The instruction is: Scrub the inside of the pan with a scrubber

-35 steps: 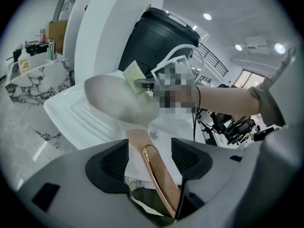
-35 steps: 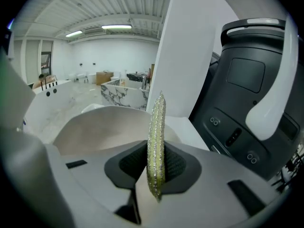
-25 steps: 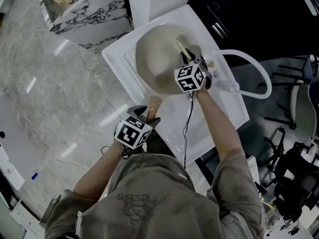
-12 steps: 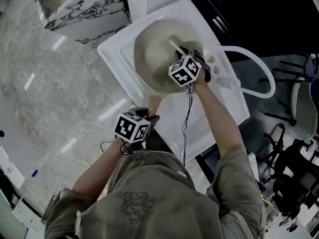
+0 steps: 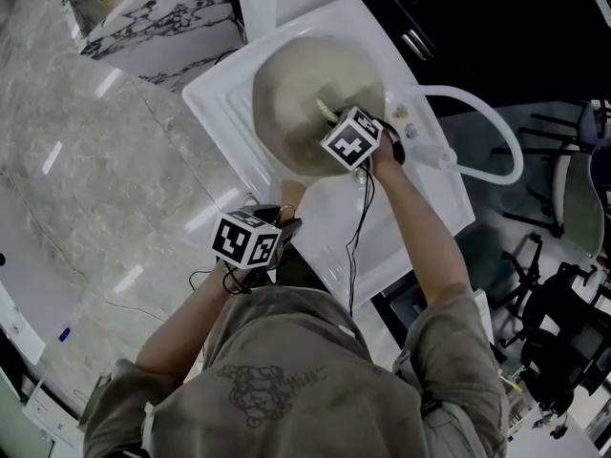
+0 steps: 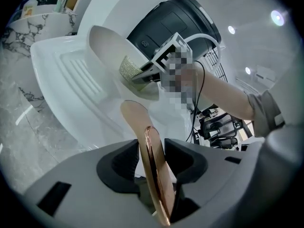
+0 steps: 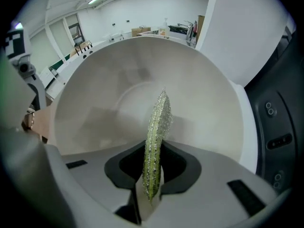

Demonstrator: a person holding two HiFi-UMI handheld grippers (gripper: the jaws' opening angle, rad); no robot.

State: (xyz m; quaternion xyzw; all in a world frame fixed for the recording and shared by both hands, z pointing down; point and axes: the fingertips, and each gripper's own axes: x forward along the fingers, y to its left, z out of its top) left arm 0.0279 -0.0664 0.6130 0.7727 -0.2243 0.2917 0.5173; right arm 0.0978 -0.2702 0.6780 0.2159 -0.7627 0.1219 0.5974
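A cream pan (image 5: 296, 84) lies tilted in the white sink basin (image 5: 229, 122), with its copper handle (image 5: 291, 197) pointing towards me. My left gripper (image 5: 277, 219) sits round that handle (image 6: 135, 118). Its jaws have just been closing, and small gaps still show beside the handle, so it is open. My right gripper (image 5: 334, 120) points steeply down into the pan (image 7: 104, 103) and is shut on a thin green-yellow scrubber (image 7: 159, 118). The scrubber (image 5: 325, 110) stands edge-on over the pan's inner wall. I cannot tell whether it touches.
A white hose (image 5: 496, 132) loops off the basin's right side. A marbled block (image 5: 162, 27) stands behind the basin, a black appliance (image 6: 171, 18) beyond the pan. Dark chairs (image 5: 563, 322) crowd the right. A thin cable (image 5: 358, 227) hangs under my right arm.
My right gripper has swung from the pan's right rim leftwards and down into the pan, carrying the scrubber. The left gripper has stayed at the handle and rolled slightly.
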